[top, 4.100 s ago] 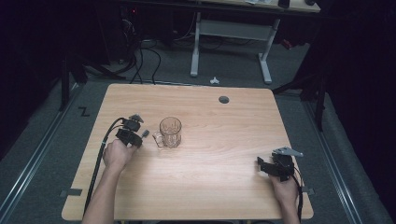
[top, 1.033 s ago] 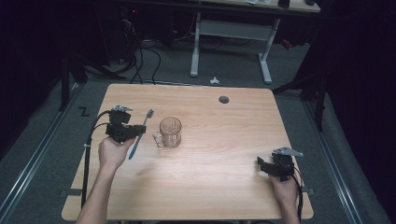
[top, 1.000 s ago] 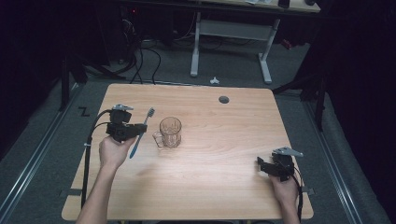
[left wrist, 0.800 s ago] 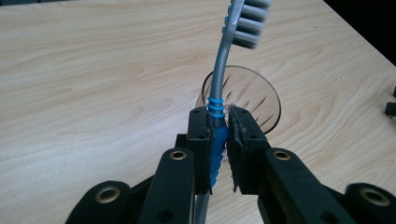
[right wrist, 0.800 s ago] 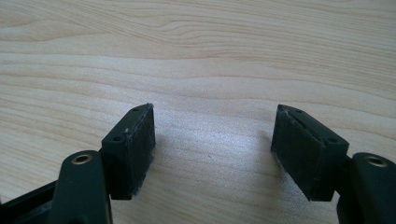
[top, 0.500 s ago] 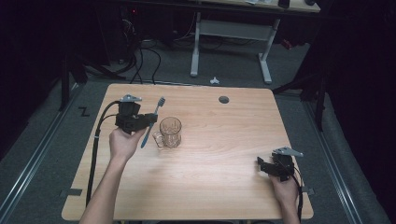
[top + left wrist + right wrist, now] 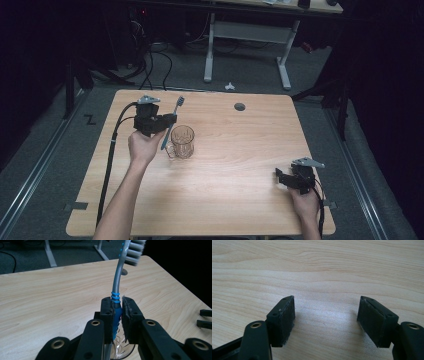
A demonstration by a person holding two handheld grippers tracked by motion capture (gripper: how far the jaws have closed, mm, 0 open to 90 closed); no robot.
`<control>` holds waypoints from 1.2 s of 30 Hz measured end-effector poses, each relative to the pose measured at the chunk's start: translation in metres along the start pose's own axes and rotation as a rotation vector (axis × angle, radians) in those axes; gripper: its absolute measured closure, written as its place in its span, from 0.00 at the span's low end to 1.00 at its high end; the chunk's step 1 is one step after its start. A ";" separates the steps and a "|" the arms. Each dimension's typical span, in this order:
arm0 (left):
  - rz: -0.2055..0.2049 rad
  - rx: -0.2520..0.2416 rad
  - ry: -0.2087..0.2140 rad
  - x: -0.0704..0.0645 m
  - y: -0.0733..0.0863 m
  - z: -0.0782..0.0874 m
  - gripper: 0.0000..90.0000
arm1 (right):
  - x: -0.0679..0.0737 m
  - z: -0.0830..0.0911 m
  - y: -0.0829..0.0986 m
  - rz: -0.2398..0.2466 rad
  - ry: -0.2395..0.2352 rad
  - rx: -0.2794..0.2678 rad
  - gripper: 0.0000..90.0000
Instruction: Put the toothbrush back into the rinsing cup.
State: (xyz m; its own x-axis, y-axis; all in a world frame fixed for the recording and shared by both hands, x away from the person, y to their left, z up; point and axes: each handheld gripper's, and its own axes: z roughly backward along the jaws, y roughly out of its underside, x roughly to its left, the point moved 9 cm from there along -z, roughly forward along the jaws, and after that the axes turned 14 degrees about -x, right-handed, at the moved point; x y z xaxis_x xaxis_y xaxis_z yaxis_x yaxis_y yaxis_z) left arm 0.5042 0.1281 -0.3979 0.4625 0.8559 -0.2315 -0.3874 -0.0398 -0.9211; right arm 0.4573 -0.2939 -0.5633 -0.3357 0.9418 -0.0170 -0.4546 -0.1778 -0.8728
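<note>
A clear glass mug [image 7: 182, 141] stands on the wooden table [image 7: 235, 165], left of centre. My left gripper [image 7: 170, 121] is shut on a blue and grey toothbrush [image 7: 171, 123], held nearly upright just left of the mug, bristles up. In the left gripper view the toothbrush [image 7: 118, 297] is clamped between the jaws of my left gripper [image 7: 121, 315], with the mug's rim [image 7: 122, 350] below. My right gripper [image 7: 278, 177] rests low at the table's right front, open; in the right gripper view its fingers [image 7: 327, 320] stand wide apart over bare wood.
A round cable hole [image 7: 240, 106] sits near the table's far edge. Beyond the table stand a white desk frame [image 7: 245, 45], cables and a small white object [image 7: 229, 86] on the grey floor. The left gripper's cable [image 7: 111, 150] trails down the table's left side.
My left gripper has lifted the toothbrush off the table and carried it right and farther back, up beside the mug. The right gripper has stayed still.
</note>
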 end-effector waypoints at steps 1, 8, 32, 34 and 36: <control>0.000 0.000 0.000 0.000 0.000 0.000 0.89 | 0.000 0.000 0.000 0.000 0.000 0.000 0.34; 0.006 -0.023 -0.012 0.004 -0.002 -0.007 0.89 | 0.000 0.000 0.000 0.000 0.000 0.000 0.34; 0.020 -0.079 0.012 0.005 0.001 -0.018 0.89 | 0.000 0.000 0.000 0.000 0.000 0.000 0.34; 0.017 -0.079 0.014 0.005 0.002 -0.018 0.89 | 0.000 0.000 0.000 0.000 0.000 0.000 0.34; 0.017 -0.078 0.014 0.005 0.002 -0.017 0.88 | 0.000 0.000 0.000 0.000 0.000 0.000 0.34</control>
State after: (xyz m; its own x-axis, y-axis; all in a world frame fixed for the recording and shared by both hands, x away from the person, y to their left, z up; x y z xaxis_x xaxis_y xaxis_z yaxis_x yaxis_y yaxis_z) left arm 0.5198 0.1235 -0.4066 0.4676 0.8476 -0.2506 -0.3319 -0.0944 -0.9386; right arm 0.4573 -0.2939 -0.5633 -0.3355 0.9419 -0.0170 -0.4546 -0.1777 -0.8728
